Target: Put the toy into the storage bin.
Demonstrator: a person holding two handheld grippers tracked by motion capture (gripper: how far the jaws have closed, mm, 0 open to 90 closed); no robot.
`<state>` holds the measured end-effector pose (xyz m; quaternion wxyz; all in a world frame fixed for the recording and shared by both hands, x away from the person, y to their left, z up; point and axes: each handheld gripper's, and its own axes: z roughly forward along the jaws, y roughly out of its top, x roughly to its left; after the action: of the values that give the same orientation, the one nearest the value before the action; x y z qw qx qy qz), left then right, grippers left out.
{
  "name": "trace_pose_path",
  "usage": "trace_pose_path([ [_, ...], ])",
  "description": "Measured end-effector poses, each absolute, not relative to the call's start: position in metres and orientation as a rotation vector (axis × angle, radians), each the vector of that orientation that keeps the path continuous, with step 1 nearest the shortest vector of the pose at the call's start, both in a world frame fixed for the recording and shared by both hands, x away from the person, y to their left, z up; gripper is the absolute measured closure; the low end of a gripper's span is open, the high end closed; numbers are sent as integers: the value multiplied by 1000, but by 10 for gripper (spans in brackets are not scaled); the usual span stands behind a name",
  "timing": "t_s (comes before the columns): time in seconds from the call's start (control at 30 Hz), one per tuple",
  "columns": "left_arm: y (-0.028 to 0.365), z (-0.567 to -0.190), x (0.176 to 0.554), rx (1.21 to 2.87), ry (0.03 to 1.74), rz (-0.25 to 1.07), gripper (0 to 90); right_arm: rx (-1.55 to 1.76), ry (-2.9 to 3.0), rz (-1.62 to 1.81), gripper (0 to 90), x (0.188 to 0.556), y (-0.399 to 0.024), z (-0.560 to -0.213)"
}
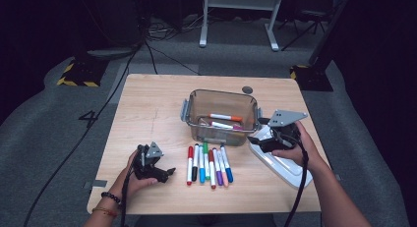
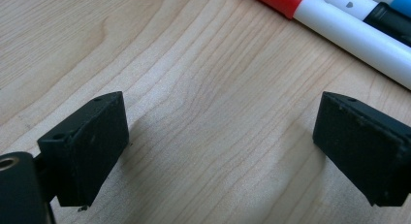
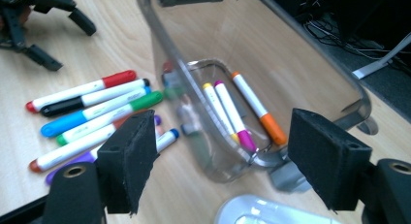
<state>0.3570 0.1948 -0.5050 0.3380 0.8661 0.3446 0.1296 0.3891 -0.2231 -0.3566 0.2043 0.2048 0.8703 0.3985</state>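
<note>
No brand or lettering can be read on any marker; a small dark mark on one white barrel in the left gripper view is too small to make out.

Your right hand-held gripper (image 1: 256, 137) hovers at the near right corner of the clear plastic container (image 1: 196, 120), jaws spread wide with nothing between them. In the right gripper view the container (image 3: 310, 64) sits ahead, between the two jaws. Inside it lie three markers: an orange-capped one (image 3: 254, 107), a magenta-capped one (image 3: 234, 116) and a yellow-capped one (image 3: 218, 110), side by side on the floor of the box.

Your left hand-held gripper (image 1: 168, 172) rests on the bench (image 1: 147, 104), jaws spread over bare wood, just left of the row of loose markers (image 1: 209, 163). The red-capped marker (image 2: 310, 5) is the nearest of that row, apart from the jaws.

A white lid (image 1: 278, 163) lies on the bench under your right hand.
</note>
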Motion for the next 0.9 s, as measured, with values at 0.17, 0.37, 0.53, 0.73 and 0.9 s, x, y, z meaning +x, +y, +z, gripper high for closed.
trace_pose_path([
  [0.17, 195, -505, 357, 2257, 898, 338, 61, 587, 2423, 1142, 263, 375, -230, -368],
  [0.37, 195, -505, 357, 2257, 897, 339, 62, 591, 2436, 1143, 265, 360, -232, -389],
  [0.53, 195, -505, 357, 2256, 898, 335, 61, 588, 2466, 1155, 269, 353, -225, -409],
  [0.73, 195, -505, 357, 2255, 898, 334, 61, 578, 2520, 1146, 275, 351, -210, -431],
  [0.9, 195, -505, 357, 2256, 899, 331, 61, 586, 2555, 1123, 282, 353, -195, -452],
])
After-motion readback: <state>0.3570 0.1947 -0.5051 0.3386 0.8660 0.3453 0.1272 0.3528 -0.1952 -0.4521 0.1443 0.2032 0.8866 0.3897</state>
